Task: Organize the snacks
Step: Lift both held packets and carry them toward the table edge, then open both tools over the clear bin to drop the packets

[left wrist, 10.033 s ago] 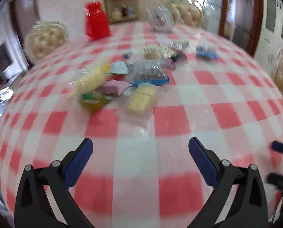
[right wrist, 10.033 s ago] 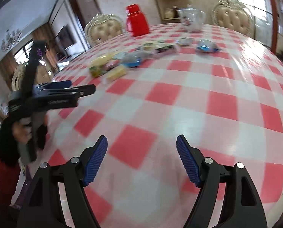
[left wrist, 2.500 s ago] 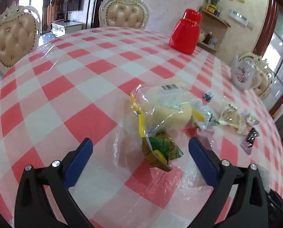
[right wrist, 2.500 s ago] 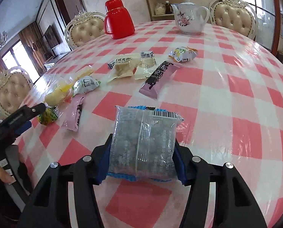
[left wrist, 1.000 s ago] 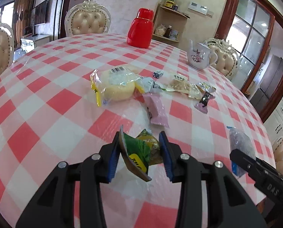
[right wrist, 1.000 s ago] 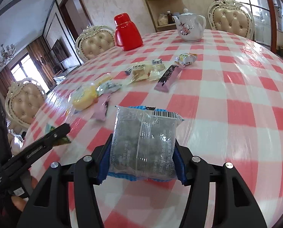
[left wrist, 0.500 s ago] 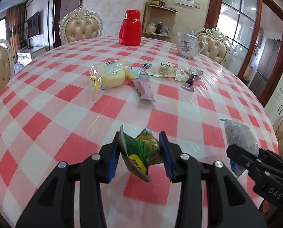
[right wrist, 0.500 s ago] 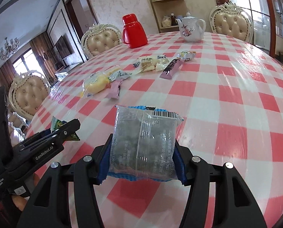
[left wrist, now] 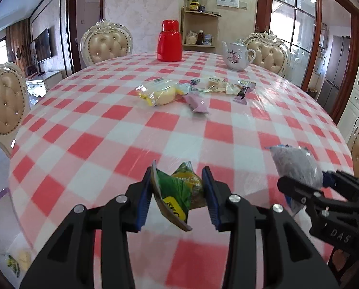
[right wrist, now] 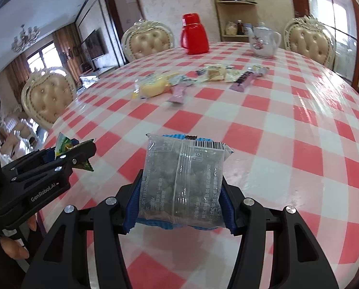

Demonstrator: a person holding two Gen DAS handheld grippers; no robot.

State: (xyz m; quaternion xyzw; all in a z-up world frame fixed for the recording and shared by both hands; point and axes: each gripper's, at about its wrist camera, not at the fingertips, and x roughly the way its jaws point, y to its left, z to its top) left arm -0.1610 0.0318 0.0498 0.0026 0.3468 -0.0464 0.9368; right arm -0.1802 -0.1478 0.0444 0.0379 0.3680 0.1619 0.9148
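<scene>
Green snack packet (left wrist: pixel 177 192) clamped in left tool (left wrist: pixel 178 197) | grey-blue packet (right wrist: pixel 183 180) clamped in right tool (right wrist: pixel 179 207)

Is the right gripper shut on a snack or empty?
Shut on one. The right gripper has both blue pads pressed against a clear packet with blue edges, held above the checked tablecloth.

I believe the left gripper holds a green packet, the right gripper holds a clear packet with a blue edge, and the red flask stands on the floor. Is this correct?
Not entirely. The red flask stands on the table, at its far side, as the left wrist view shows. The left gripper does hold the green packet, and the right gripper the clear packet with a blue edge.
</scene>
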